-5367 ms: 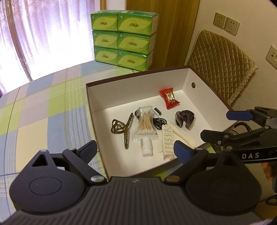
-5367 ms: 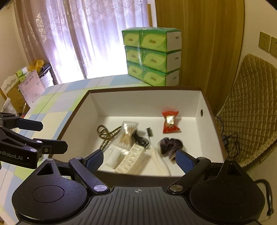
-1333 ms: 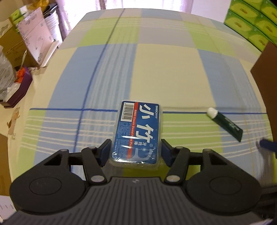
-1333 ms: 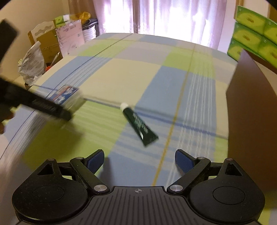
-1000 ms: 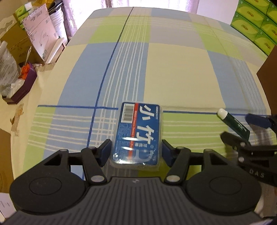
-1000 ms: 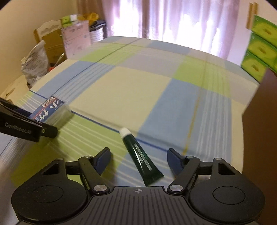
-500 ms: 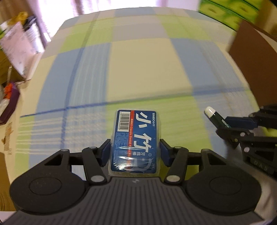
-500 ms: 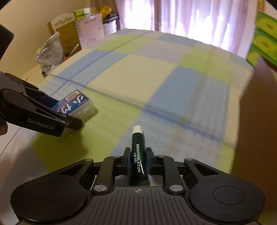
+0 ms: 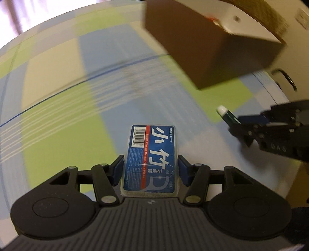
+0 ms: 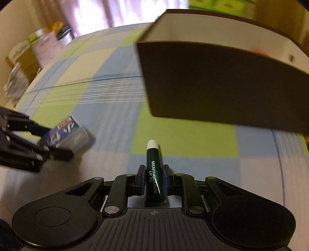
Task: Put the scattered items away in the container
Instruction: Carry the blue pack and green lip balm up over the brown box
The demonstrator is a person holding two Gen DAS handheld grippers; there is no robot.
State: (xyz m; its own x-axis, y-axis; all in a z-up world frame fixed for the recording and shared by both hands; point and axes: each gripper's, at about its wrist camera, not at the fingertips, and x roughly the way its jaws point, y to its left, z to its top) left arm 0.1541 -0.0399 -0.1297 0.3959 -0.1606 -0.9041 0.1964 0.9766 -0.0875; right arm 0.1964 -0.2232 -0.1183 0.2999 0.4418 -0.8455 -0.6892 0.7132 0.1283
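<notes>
My left gripper (image 9: 150,171) is shut on a blue dental floss pick box (image 9: 152,156), lifted over the checked tablecloth. From the right wrist view that same floss pick box (image 10: 67,133) shows at the left, held in the left gripper (image 10: 56,142). My right gripper (image 10: 153,181) is shut on a dark green lip gel tube (image 10: 154,173) with a white cap pointing forward. The tube (image 9: 226,114) and the right gripper (image 9: 249,120) appear at the right of the left wrist view. The brown box with a white inside (image 10: 212,81) stands ahead, and its outer wall (image 9: 202,42) fills the upper right.
The blue, green and cream checked tablecloth (image 9: 67,96) covers the table. Green tissue boxes (image 10: 218,4) stand behind the brown box. Bags and cartons (image 10: 29,56) sit off the table's far left. A black cable (image 9: 285,79) lies by the right table edge.
Both grippers have swung right toward the brown box, each carrying its item. The box now fills much more of both views, and the scene is blurred by motion.
</notes>
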